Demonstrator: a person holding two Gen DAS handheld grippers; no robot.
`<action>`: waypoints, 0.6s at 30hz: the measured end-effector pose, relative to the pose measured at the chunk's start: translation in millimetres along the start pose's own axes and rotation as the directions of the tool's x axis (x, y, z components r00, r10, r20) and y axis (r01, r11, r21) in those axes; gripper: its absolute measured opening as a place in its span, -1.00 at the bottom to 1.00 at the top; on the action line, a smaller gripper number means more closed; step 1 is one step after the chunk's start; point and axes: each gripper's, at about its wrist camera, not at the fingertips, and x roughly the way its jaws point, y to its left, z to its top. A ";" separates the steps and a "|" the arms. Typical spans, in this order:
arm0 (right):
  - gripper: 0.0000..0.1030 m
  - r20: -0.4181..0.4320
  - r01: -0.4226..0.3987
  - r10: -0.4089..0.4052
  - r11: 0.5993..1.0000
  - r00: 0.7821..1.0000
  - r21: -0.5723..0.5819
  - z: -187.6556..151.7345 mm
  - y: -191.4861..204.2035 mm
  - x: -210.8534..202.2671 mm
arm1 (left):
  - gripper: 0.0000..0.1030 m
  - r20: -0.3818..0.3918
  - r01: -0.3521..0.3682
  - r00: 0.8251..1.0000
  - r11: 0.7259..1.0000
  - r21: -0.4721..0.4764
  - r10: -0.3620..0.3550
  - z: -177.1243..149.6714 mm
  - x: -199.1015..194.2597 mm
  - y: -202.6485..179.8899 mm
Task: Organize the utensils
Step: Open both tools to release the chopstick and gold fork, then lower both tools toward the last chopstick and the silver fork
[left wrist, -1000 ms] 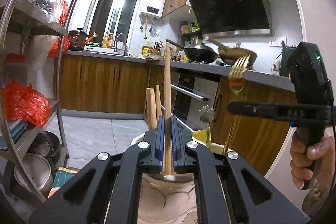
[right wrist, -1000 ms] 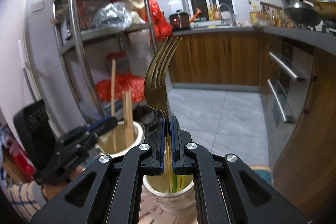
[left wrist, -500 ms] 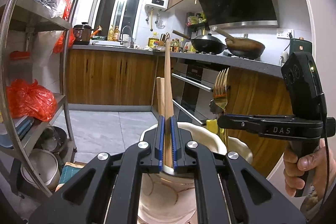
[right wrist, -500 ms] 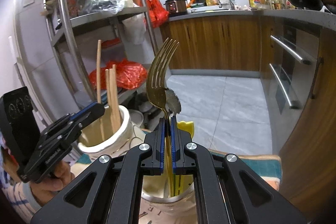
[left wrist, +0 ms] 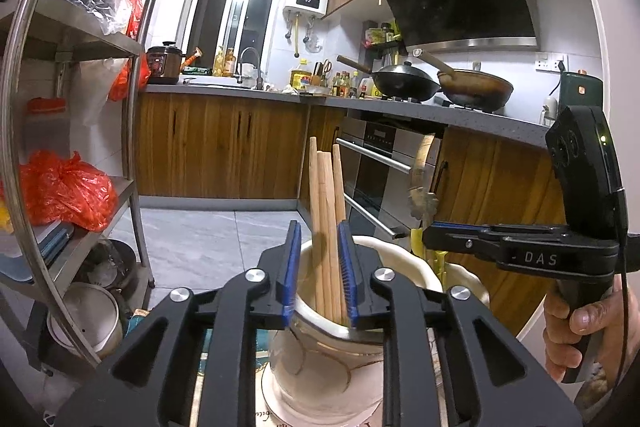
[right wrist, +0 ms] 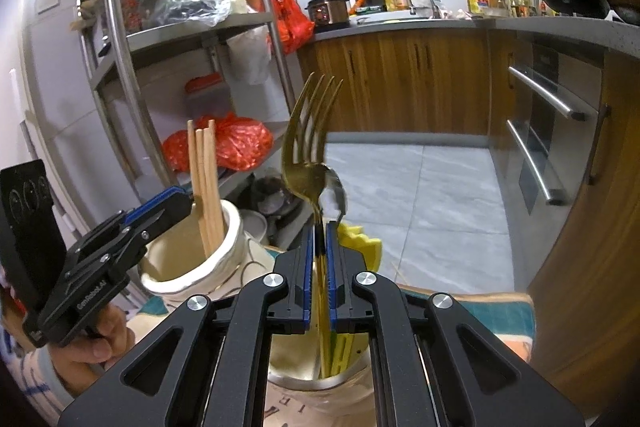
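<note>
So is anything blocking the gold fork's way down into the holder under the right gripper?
Nothing visible blocks it. The gold fork already stands handle-down through the open mouth of the holder, between the right gripper's slightly parted jaws. A silver spoon and yellow utensils share that holder, beside the fork.

1. The lower ends of the chopsticks are hidden inside the left jar.
2. The fork handle's end is hidden inside the right jar.
3. That jar's base is cut off by the bottom edge.
</note>
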 end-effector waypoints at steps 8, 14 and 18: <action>-0.70 0.029 -0.001 0.002 1.000 1.000 -0.021 -0.2 5.5 -18.7 | -0.16 0.040 -0.003 0.999 1.000 0.008 0.003 7.2 -17.1 4.3; -0.70 0.050 0.014 -0.013 1.000 0.999 -0.018 -6.5 5.4 -36.6 | 0.01 0.059 -0.033 0.998 0.999 -0.019 0.034 6.8 -37.2 16.1; -0.70 0.049 0.022 -0.023 1.000 0.999 0.009 -24.2 1.4 -54.2 | 0.06 0.048 -0.065 0.996 0.995 -0.074 0.068 2.0 -55.6 27.6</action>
